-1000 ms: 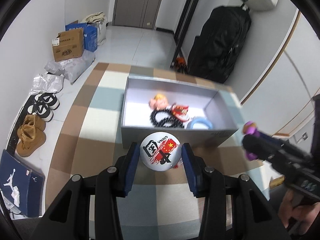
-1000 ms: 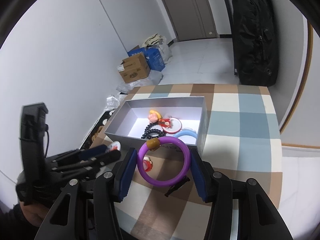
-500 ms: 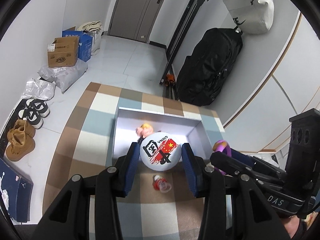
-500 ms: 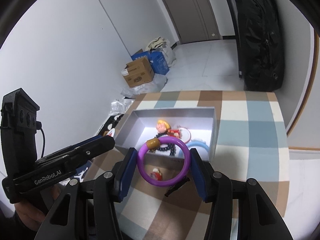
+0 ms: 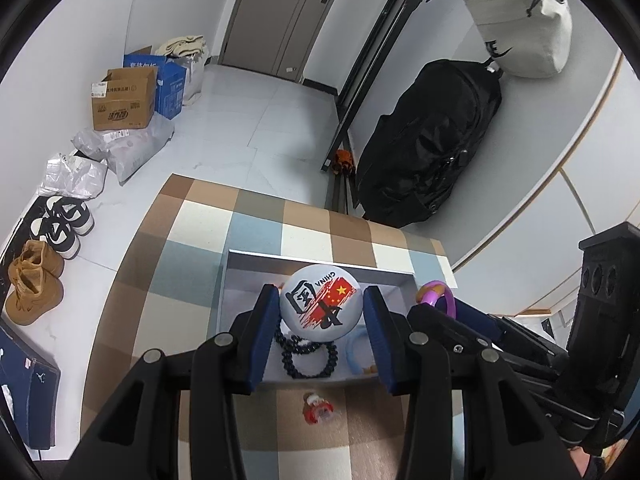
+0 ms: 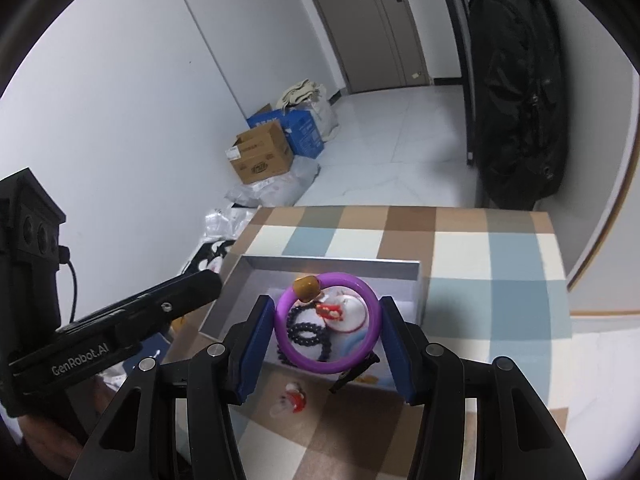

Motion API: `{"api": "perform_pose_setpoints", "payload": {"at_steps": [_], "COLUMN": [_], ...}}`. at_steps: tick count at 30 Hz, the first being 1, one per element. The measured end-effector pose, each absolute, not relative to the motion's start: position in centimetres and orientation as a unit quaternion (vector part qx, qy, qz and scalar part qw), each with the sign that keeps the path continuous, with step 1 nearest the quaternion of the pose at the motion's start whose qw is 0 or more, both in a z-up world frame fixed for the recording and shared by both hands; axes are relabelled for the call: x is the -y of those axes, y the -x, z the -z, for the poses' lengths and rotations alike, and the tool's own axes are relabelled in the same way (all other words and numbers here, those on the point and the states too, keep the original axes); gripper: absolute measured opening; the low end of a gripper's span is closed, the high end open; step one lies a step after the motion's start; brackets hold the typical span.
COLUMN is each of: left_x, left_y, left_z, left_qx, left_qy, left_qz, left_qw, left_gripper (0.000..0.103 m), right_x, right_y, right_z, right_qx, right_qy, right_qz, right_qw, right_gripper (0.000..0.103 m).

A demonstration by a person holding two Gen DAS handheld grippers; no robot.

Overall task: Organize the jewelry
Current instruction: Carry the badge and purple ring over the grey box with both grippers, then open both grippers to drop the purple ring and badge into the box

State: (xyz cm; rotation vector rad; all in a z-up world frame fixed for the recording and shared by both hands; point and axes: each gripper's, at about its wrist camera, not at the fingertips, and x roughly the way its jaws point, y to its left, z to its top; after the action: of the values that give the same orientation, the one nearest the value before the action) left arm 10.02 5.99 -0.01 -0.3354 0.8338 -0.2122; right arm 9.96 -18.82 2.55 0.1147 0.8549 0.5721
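My left gripper is shut on a round white badge with a red flag print, held above the open grey box. My right gripper is shut on a purple bangle with an amber bead, also above the box. In the box lie a black bead bracelet, a light blue ring and a red-and-white charm. A small red-and-white trinket lies on the checked cloth in front of the box; it also shows in the right wrist view.
The checked tablecloth covers the table, with its edges close on the left and far side. On the floor are cardboard boxes, plastic bags and shoes. A black bag leans on the right wall.
Both grippers have lifted and moved forward over the box with their items. The box and the loose trinket now sit lower and closer in both views.
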Motion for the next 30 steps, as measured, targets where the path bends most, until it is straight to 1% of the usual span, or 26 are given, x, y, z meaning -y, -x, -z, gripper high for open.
{"api": "perform_pose_setpoints", "payload": {"at_steps": [14, 22, 30], "left_x": [-5.9, -5.8, -5.6], "left_y": [-12.5, -13.0, -13.4], "left_z": [1.7, 2.6, 2.9], "left_qx": [-0.440, -0.459, -0.462], "left_qy": [0.185, 0.189, 0.196], "left_qz": [0.097, 0.091, 0.095], "left_qw": [0.874, 0.864, 0.860], "left_gripper": [0.038, 0.038, 0.038], "right_x": [18.4, 19.4, 19.4], "right_y": [-13.2, -14.4, -14.6], "right_z": [-1.5, 0.0, 0.1], "right_qx": [-0.432, -0.464, -0.464], "right_qy": [-0.076, -0.115, -0.119], "right_qz": [-0.280, -0.271, -0.270], "right_qw": [0.854, 0.835, 0.835], "right_gripper": [0.052, 0.052, 0.053]}}
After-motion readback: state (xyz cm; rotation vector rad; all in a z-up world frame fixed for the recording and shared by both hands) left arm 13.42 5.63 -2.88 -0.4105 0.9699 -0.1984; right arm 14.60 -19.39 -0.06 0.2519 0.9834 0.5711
